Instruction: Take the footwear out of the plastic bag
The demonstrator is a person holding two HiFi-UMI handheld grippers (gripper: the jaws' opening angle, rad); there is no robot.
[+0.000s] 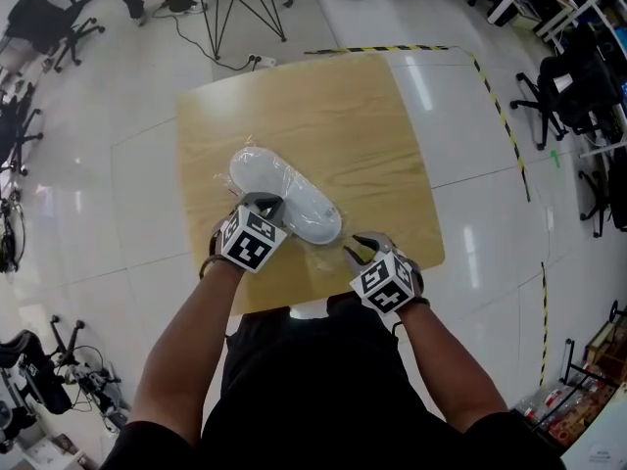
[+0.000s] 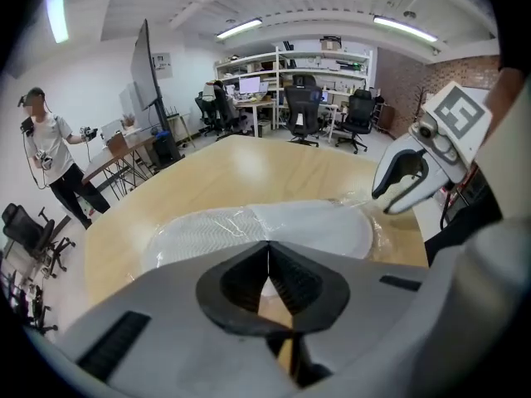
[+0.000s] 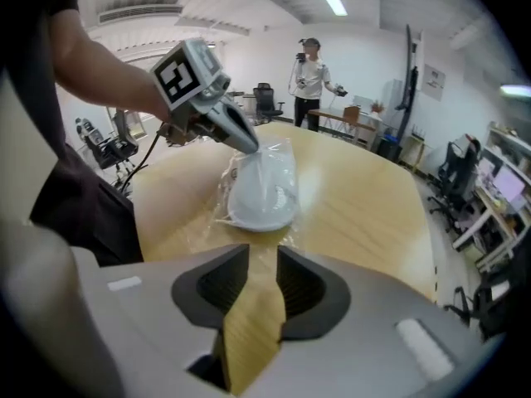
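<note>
A white slipper (image 1: 284,189) lies in a clear plastic bag (image 1: 321,251) in the middle of a wooden table (image 1: 372,116). My left gripper (image 1: 263,202) sits over the slipper's near side, shut on a pinch of the bag film. In the right gripper view the film tents up to the left gripper (image 3: 251,146) above the slipper (image 3: 264,193). My right gripper (image 1: 361,248) hovers just right of the bag's near end, jaws apart with only bare table between them. The left gripper view shows the slipper (image 2: 282,226) beyond my closed jaws, and the right gripper (image 2: 383,203) at the bag's end.
The table's near edge is close to my body. Yellow-black floor tape (image 1: 500,116) runs round the table's right side. Office chairs (image 1: 563,96) stand to the right and a trestle frame (image 1: 235,8) behind. A person (image 3: 314,81) stands beyond the table's far side.
</note>
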